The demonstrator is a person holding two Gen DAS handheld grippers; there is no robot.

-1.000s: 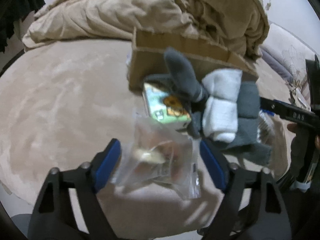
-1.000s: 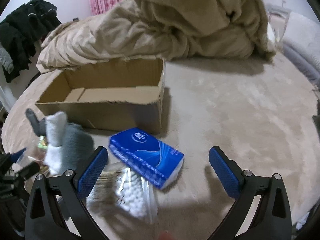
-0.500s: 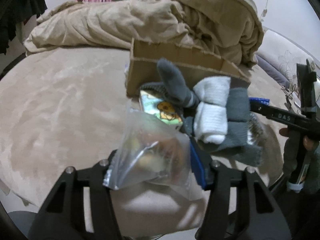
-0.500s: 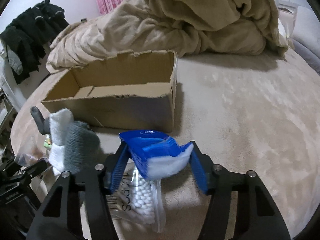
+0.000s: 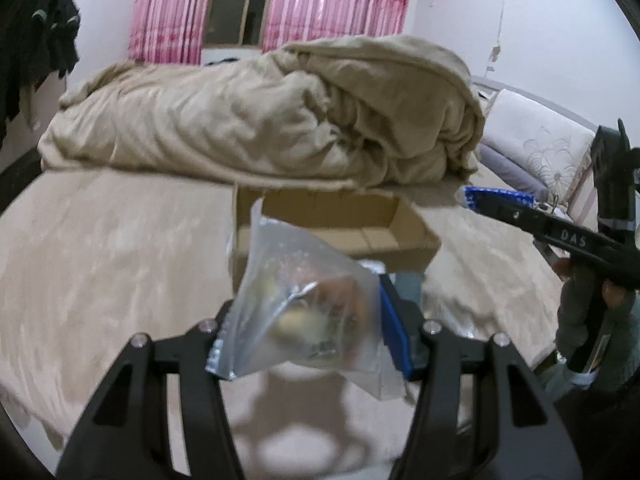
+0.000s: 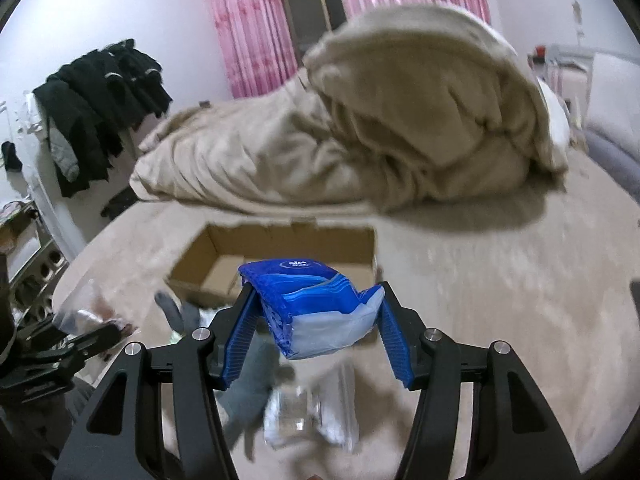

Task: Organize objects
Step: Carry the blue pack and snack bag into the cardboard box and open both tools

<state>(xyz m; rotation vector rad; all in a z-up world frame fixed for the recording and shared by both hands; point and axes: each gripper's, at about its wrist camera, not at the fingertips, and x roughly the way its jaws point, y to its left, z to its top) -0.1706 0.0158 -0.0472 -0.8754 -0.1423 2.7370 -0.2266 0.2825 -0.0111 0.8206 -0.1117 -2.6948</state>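
Observation:
My left gripper (image 5: 310, 332) is shut on a clear plastic bag of small items (image 5: 304, 300) and holds it raised in front of the open cardboard box (image 5: 332, 224). My right gripper (image 6: 316, 328) is shut on a blue tissue pack (image 6: 308, 304), lifted above the bed just short of the same box (image 6: 280, 256). The right gripper with the blue pack also shows at the right of the left wrist view (image 5: 496, 200). Grey and white socks (image 6: 240, 368) and a clear bag of cotton swabs (image 6: 312, 412) lie on the bed below the right gripper.
A crumpled beige blanket (image 5: 280, 120) is heaped behind the box. The beige bed cover (image 5: 100, 260) spreads around it. Dark clothes (image 6: 96, 100) hang at the left wall. Pink curtains (image 5: 320, 0) are at the back.
Both grippers closed on their items, the left on the clear bag and the right on the tissue pack, then lifted them off the bed toward the box.

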